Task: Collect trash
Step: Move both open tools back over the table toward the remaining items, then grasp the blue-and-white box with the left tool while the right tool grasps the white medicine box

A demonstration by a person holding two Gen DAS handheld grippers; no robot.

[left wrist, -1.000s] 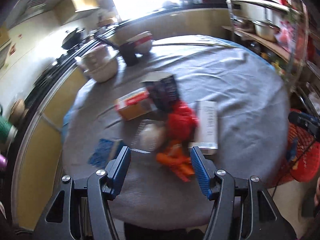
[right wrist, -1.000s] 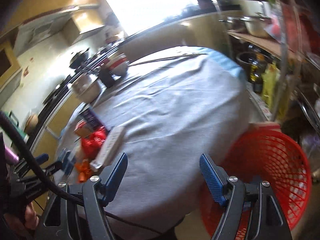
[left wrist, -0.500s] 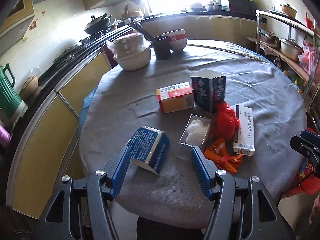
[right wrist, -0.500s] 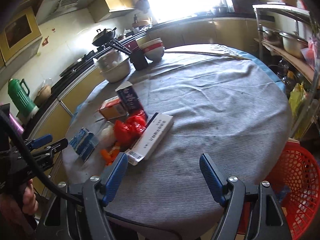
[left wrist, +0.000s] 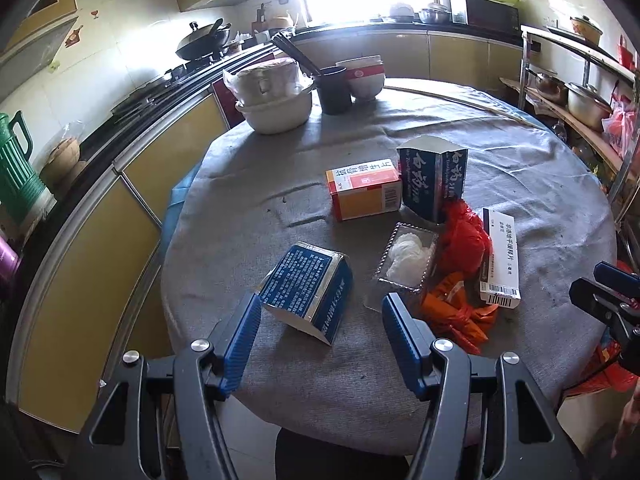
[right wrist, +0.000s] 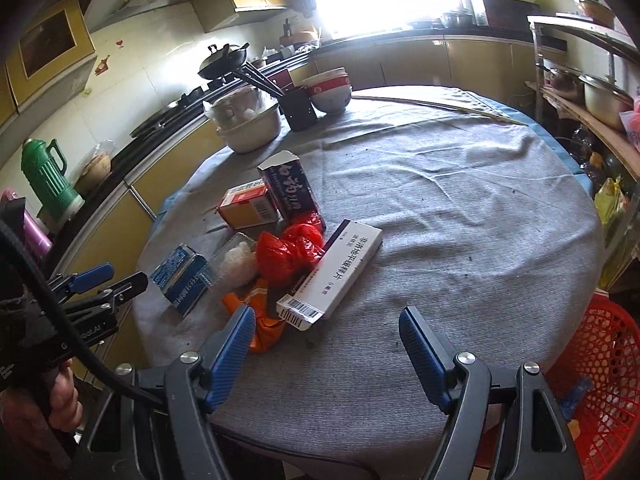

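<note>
Trash lies on a round grey-clothed table point(left wrist: 520, 184): a blue carton point(left wrist: 308, 286) on its side, an orange-and-white box point(left wrist: 366, 188), an upright dark blue box point(left wrist: 434, 180), a clear tray with white tissue point(left wrist: 406, 258), a red plastic bag point(left wrist: 464, 236), orange wrappers point(left wrist: 456, 314) and a long white box point(left wrist: 500, 258). My left gripper point(left wrist: 320, 334) is open, with the blue carton just ahead between its fingers, not held. My right gripper point(right wrist: 328, 344) is open and empty, near the long white box point(right wrist: 336, 276). A red mesh basket point(right wrist: 592, 392) stands on the floor at right.
At the table's far edge stand stacked white basins point(left wrist: 276, 100), a dark cup with chopsticks point(left wrist: 334, 88) and red-rimmed bowls point(left wrist: 364, 76). A counter with a wok point(left wrist: 202, 42) runs along the left. A shelf with pots point(left wrist: 576, 96) stands at right.
Both views have swung left and steadied over the trash. The left gripper has come up to the blue carton. The basket has slid to the right edge of the right wrist view.
</note>
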